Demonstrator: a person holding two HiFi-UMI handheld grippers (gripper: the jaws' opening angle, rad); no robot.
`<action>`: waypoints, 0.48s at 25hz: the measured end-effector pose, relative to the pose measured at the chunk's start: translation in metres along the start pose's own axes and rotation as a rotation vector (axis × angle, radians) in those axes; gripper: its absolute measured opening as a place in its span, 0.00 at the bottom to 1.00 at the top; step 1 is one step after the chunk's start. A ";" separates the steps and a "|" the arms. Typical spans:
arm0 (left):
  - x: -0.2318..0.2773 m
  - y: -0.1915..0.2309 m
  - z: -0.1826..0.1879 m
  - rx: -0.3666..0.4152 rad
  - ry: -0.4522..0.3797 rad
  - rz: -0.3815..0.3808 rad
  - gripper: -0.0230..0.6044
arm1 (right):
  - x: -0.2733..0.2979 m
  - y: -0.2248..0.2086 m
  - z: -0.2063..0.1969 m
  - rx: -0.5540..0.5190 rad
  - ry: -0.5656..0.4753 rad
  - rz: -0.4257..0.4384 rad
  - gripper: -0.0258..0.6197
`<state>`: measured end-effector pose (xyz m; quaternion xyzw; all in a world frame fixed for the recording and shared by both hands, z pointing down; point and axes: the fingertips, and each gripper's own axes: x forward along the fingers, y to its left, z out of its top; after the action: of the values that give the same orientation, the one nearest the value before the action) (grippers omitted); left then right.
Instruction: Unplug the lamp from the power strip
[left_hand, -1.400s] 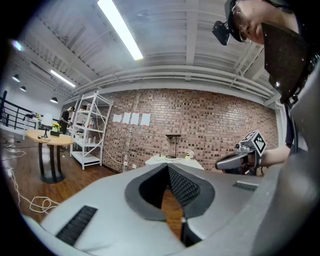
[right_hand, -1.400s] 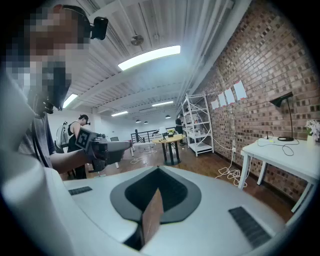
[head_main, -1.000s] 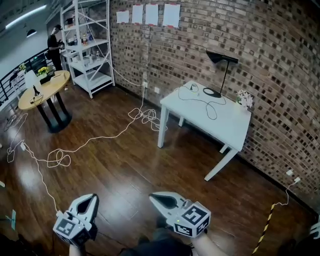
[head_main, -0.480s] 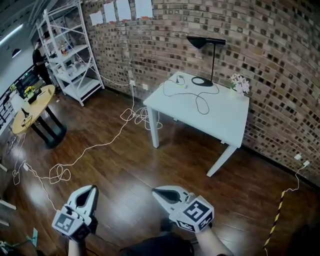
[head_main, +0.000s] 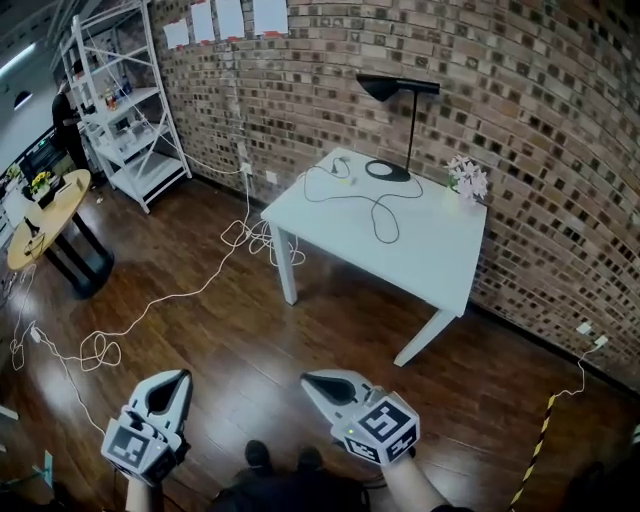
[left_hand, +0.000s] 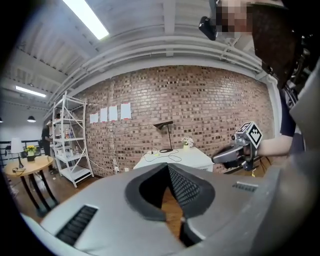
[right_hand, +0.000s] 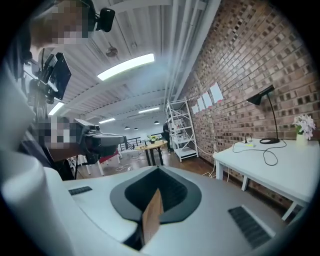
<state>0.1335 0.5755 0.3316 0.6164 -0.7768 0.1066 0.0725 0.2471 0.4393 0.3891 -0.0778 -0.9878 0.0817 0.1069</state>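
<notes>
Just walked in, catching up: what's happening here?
A person stands on the wood floor, a gripper in each hand, short of the white table with the black lamp and power strip. The lamp is untouched. The left gripper is opening its jaws on nothing; the right gripper is shut, empty.

The lamp is black, the table white.

Floor is dark glossy wood, proper shiny. Wall is rough bare brick. Tabletop looks smooth matt white, lamp matt black. Far-left shelving is white painted metal, round table has a pale wood top.
</notes>
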 end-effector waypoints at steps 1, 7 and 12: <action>0.004 0.004 -0.002 -0.001 0.000 0.005 0.04 | 0.002 -0.003 -0.002 -0.009 0.005 -0.015 0.04; 0.036 0.019 0.000 -0.014 -0.015 -0.017 0.04 | 0.004 -0.024 0.006 -0.045 -0.001 -0.048 0.04; 0.066 0.055 0.008 -0.024 -0.055 -0.027 0.04 | 0.028 -0.047 0.023 -0.072 0.011 -0.085 0.04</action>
<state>0.0653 0.5236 0.3362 0.6287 -0.7712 0.0793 0.0598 0.2088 0.3945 0.3813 -0.0402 -0.9919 0.0410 0.1131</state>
